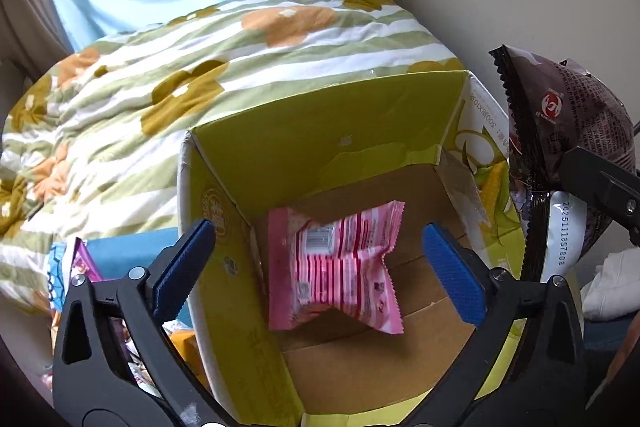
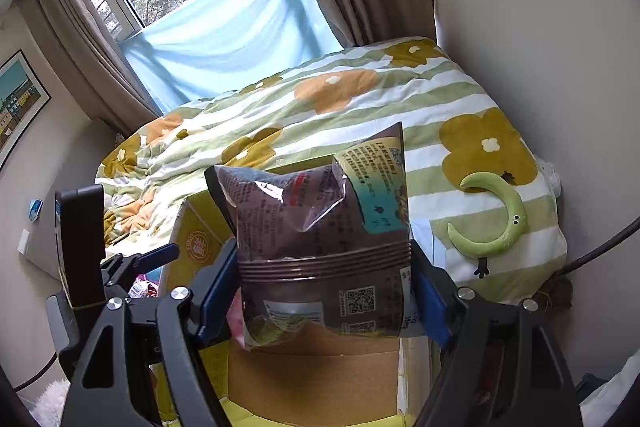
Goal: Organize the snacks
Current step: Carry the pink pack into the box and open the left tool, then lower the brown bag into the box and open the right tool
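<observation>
An open yellow-green cardboard box (image 1: 320,131) stands in front of a bed. A pink snack packet (image 1: 336,267) lies on the box floor. My left gripper (image 1: 320,259) is open above the box, its blue pads on either side of the packet, not touching it. My right gripper (image 2: 324,291) is shut on a brown snack bag (image 2: 320,227) and holds it upright over the box (image 2: 312,379). The brown bag also shows at the right edge of the left wrist view (image 1: 568,131).
A bed with a green-striped flowered quilt (image 1: 200,67) lies behind the box. A green crescent toy (image 2: 496,223) rests on the quilt at the right. More snack packets (image 1: 80,267) lie left of the box. A wall is close on the right.
</observation>
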